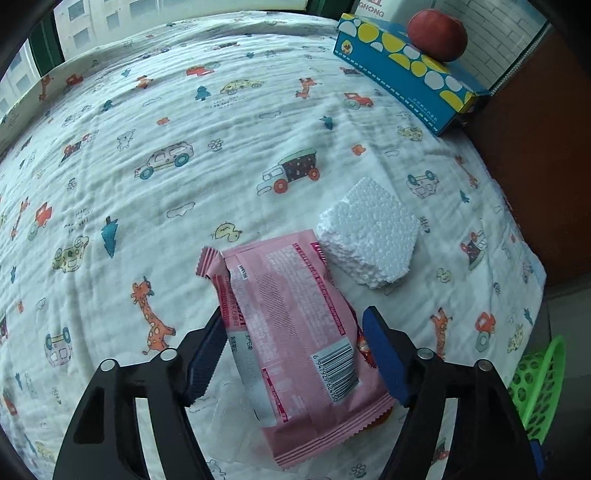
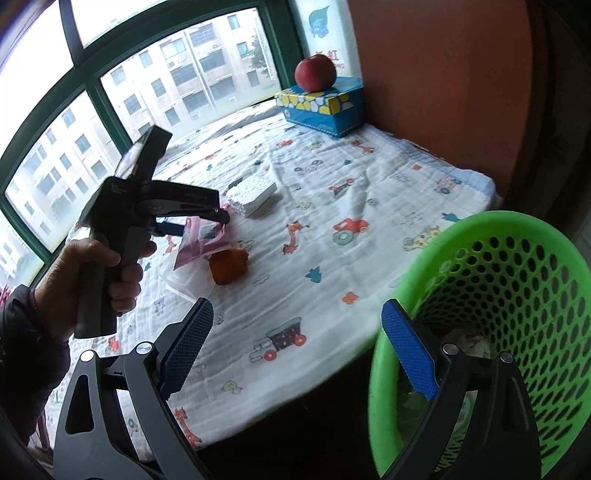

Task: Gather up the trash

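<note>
Some trash already lay in the green basket (image 2: pixel 491 280) beside the worktop (image 1: pixel 147 122), but the left gripper (image 1: pixel 293 332) only straddled the pink wrapper (image 1: pixel 295 325) with jaws open, the foam block (image 1: pixel 369 236) sat untouched, and the right gripper (image 2: pixel 299 345) gaped empty.

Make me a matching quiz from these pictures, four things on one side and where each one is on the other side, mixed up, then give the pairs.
Things:
1. apple
2. pink wrapper
3. foam block
4. green basket

Places:
A. beside the table edge, off the cloth
B. between the fingers of the left hand-held gripper
C. on top of the blue tissue box
D. on the cloth, just beyond the wrapper

Pairs: 1-C, 2-B, 3-D, 4-A
</note>
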A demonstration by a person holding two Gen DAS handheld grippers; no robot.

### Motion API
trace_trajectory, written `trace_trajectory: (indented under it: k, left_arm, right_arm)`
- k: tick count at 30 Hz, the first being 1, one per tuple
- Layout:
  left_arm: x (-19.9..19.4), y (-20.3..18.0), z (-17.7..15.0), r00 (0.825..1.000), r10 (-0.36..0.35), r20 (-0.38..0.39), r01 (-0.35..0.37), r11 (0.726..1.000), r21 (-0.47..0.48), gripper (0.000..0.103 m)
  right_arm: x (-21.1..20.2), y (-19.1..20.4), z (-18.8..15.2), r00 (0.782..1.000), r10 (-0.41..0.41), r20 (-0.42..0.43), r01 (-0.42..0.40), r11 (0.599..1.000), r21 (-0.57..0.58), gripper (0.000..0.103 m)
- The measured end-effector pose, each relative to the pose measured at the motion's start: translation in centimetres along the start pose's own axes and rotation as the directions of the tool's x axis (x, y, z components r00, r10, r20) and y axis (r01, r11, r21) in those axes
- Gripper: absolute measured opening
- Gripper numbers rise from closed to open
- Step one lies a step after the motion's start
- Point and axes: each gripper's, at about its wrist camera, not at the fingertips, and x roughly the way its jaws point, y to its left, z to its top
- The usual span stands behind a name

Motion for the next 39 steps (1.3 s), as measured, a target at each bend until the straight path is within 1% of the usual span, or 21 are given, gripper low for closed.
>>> trace_trajectory:
  k: [2,4,5,7,8,10,12,13,14,19,24,25,26,29,30,32,33,34,35,36,39]
  left_arm:
    - [-0.3,-0.2,-0.2,1.000,-0.012,0.011,0.012,1.000,0.014,0.058]
    - [-0.8,0.1,-0.3,0.999,-0.039,0.020,0.039,0.999,0.007,0.053]
    - [-1.2,0.2,-0.5,0.998,-0.050,0.027,0.050,0.999,0.008,0.048]
    - [-1.8,0.4,-0.7,0.997,-0.068,0.038,0.068,0.998,0.014,0.040]
    - [-2.1,0.6,-0.8,0.996,-0.075,0.043,0.074,0.997,0.015,0.039]
    - [-2.8,0.9,-1.0,0.995,-0.076,0.061,0.075,0.997,0.021,0.037]
    - [-3.3,1.3,-1.1,0.994,-0.079,0.076,0.078,0.997,0.023,0.035]
    - [-3.6,1.6,-1.2,0.993,-0.087,0.079,0.086,0.996,0.020,0.027]
    - [-3.9,2.0,-1.2,0.992,-0.101,0.079,0.100,0.995,0.016,0.022]
    - [-5.5,3.3,-1.6,0.987,-0.121,0.105,0.119,0.993,0.021,0.022]
    - [-5.5,3.9,-1.6,0.984,-0.159,0.081,0.159,0.987,0.014,0.022]
    - [-5.3,3.9,-1.6,0.984,-0.160,0.076,0.160,0.987,0.010,0.027]
    - [-5.1,4.0,-1.6,0.984,-0.167,0.067,0.167,0.986,0.000,0.038]
    - [-4.5,4.0,-1.8,0.984,-0.166,0.064,0.168,0.986,-0.024,0.050]
    - [-4.3,4.1,-1.9,0.984,-0.168,0.061,0.170,0.985,-0.033,0.052]
    - [-3.8,4.1,-1.9,0.984,-0.171,0.050,0.174,0.983,-0.055,0.061]
    - [-3.5,4.1,-1.9,0.984,-0.171,0.046,0.173,0.983,-0.065,0.062]
    - [-3.3,4.1,-1.8,0.985,-0.169,0.042,0.172,0.983,-0.072,0.068]
    - [-2.9,4.0,-1.8,0.986,-0.165,0.033,0.168,0.982,-0.084,0.079]
    - [-2.5,4.0,-1.7,0.986,-0.168,0.019,0.169,0.980,-0.104,0.085]
    - [-1.6,3.3,-1.4,0.987,-0.162,-0.002,0.161,0.980,-0.115,0.086]
  right_arm:
    - [0.5,0.4,0.1,1.000,0.007,-0.004,-0.007,1.000,-0.011,0.092]
    - [1.2,1.0,0.2,1.000,0.016,-0.016,-0.016,1.000,-0.021,0.091]
    - [1.5,1.1,0.3,1.000,0.023,-0.019,-0.023,0.999,-0.023,0.091]
    - [2.3,1.8,0.4,0.999,0.041,-0.031,-0.042,0.999,-0.034,0.087]
    - [2.6,2.0,0.4,0.998,0.043,-0.035,-0.044,0.998,-0.039,0.086]
    - [3.5,2.6,0.6,0.997,0.064,-0.053,-0.066,0.997,-0.043,0.080]
    - [4.5,2.9,0.6,0.994,0.086,-0.070,-0.089,0.995,-0.038,0.078]
    - [5.0,3.1,0.7,0.993,0.088,-0.077,-0.091,0.995,-0.038,0.075]
    - [5.3,3.3,0.7,0.993,0.091,-0.082,-0.094,0.995,-0.040,0.074]
    - [7.9,4.8,1.1,0.988,0.103,-0.113,-0.111,0.992,-0.064,0.066]
    - [8.7,5.1,1.2,0.986,0.107,-0.126,-0.115,0.992,-0.059,0.064]
    - [8.7,5.1,1.0,0.986,0.105,-0.126,-0.113,0.992,-0.061,0.064]
    - [8.6,5.1,1.0,0.987,0.104,-0.126,-0.112,0.992,-0.062,0.064]
    - [8.4,4.9,0.9,0.988,0.094,-0.123,-0.102,0.993,-0.064,0.064]
    - [8.4,4.7,0.9,0.988,0.093,-0.123,-0.101,0.993,-0.062,0.064]
    - [8.3,4.5,1.0,0.988,0.091,-0.121,-0.099,0.993,-0.059,0.064]
    - [8.2,4.4,1.0,0.989,0.090,-0.118,-0.097,0.994,-0.055,0.064]
    - [8.2,4.3,1.0,0.989,0.092,-0.117,-0.098,0.994,-0.052,0.064]
    - [8.1,4.3,1.0,0.989,0.094,-0.117,-0.101,0.994,-0.049,0.064]
    - [8.1,4.2,1.0,0.988,0.097,-0.117,-0.102,0.994,-0.046,0.065]
    - [7.9,4.2,0.8,0.989,0.099,-0.111,-0.104,0.994,-0.045,0.065]
